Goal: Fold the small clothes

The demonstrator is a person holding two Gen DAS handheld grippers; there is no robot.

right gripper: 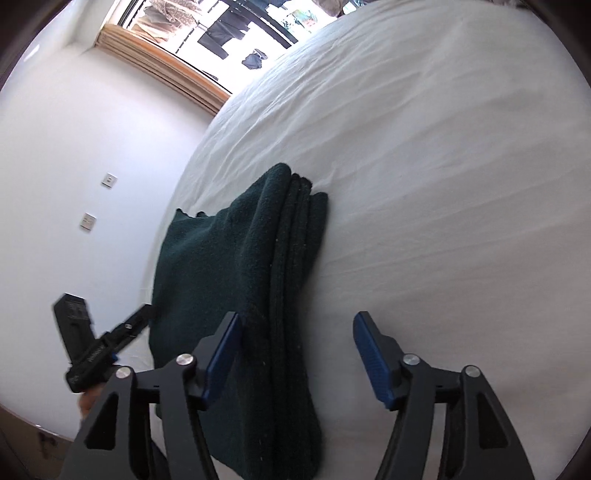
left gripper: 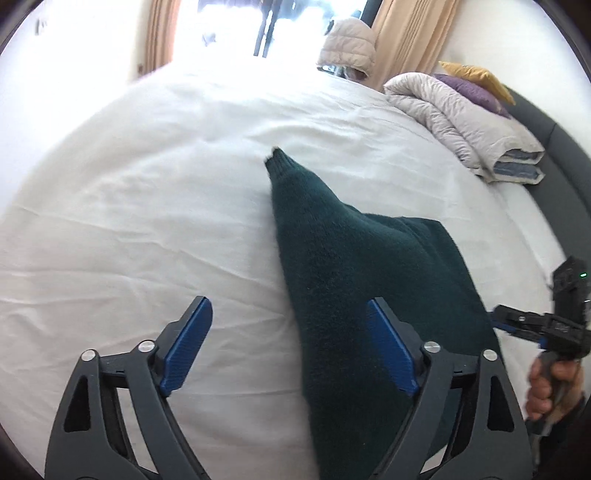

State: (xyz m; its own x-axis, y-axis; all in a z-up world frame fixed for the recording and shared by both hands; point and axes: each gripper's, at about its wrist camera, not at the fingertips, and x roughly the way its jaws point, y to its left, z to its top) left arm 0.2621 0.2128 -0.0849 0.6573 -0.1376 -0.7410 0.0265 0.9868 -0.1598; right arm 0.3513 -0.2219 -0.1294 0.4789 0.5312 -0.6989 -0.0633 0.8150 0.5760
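Dark green knit, the sweater point(left gripper: 369, 266) lies folded on the white bed point(left gripper: 147, 221). In the left wrist view its long axis runs away from the camera, one sleeve tapering to a cuff that points toward the window point(left gripper: 236, 26). The left claw point(left gripper: 290, 347) gapes wide over its near left edge, holding nothing. The right claw point(right gripper: 297, 354) is likewise wide, straddling the stacked folded edge, empty.

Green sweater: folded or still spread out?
Partly folded. The sweater shows stacked layers along one edge on the bed, but one sleeve still sticks out flat in the left wrist view.
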